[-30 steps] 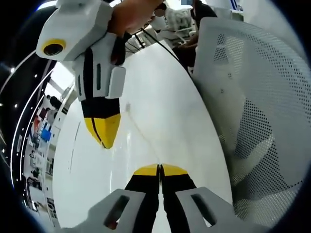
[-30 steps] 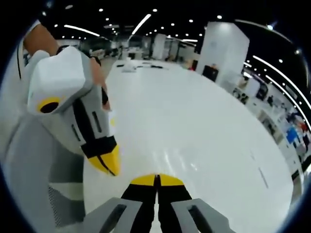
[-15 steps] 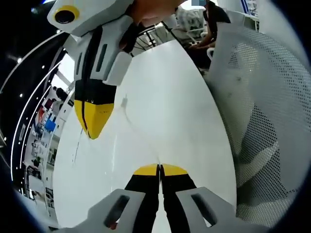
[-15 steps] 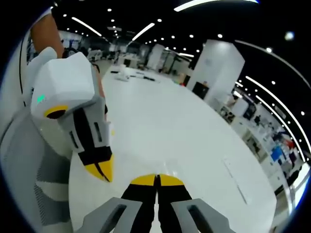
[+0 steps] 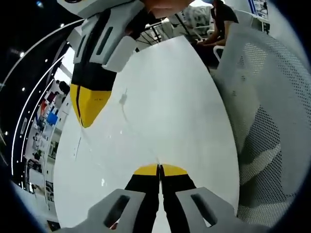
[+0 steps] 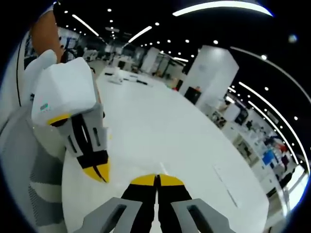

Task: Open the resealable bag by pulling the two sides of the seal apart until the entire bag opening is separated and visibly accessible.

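Left gripper view: white table (image 5: 170, 97) across the centre, perforated white mesh chair (image 5: 272, 111) crowding its right edge, a seated person (image 5: 221, 24) beyond the far end. Shelving and ceiling strip lights (image 5: 29, 97) curving along the left.

Right gripper view: same tabletop receding toward a white pillar (image 6: 209, 77), with small items at the far end too small to identify. Forearm (image 6: 43, 34) at upper left, above the other gripper's body.

Left gripper (image 5: 159, 167) rising from the bottom of its own view, yellow-tipped jaws pressed together with only a dark seam between. Right gripper (image 5: 83, 116) entering from the upper left of that view, tip pointing down at the table, jaws likewise closed to a thin line. Tips of the two grippers near but apart, nothing solid standing between them.

Resealable bag (image 5: 127, 114) discernible only as a faint clear streak over the tabletop, running from near the right gripper's tip down to the left gripper's closed tips. Too transparent to tell whether either pair of jaws is pinching its film, or whether the seal is parted.
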### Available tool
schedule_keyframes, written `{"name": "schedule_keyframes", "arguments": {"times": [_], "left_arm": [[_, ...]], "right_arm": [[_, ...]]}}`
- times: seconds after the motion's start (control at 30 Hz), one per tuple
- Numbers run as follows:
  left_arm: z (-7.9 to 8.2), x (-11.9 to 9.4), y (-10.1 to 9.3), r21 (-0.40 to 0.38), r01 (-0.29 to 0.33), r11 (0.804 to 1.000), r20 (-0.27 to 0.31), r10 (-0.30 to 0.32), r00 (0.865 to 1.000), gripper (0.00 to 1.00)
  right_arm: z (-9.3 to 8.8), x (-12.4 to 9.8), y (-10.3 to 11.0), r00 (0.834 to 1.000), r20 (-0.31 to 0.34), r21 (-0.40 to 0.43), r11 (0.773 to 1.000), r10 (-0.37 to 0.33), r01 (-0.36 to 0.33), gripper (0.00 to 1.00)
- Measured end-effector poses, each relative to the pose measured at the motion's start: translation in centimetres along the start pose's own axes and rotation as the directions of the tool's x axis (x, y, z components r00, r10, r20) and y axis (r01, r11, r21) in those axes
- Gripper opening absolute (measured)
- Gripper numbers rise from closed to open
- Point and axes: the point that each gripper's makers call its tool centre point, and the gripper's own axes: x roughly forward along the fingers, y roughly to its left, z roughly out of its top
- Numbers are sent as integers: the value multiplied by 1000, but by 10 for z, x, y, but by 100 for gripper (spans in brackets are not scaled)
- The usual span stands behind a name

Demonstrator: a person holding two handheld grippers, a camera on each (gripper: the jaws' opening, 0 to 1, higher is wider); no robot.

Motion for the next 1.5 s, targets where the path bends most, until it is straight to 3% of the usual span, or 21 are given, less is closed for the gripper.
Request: {"name": "schedule_keyframes", "arguments": {"times": [0.73,1.5], "left_arm": [[-4,5,10,48,-21,999,-38,23,999,0],[-5,1,20,39,-84,996,13,83,996,1]], "right_arm": [[2,-3,-8,999,-18,21,999,-40,41,0],[-8,8,-4,999,-51,10,1000,-17,17,0]]}}
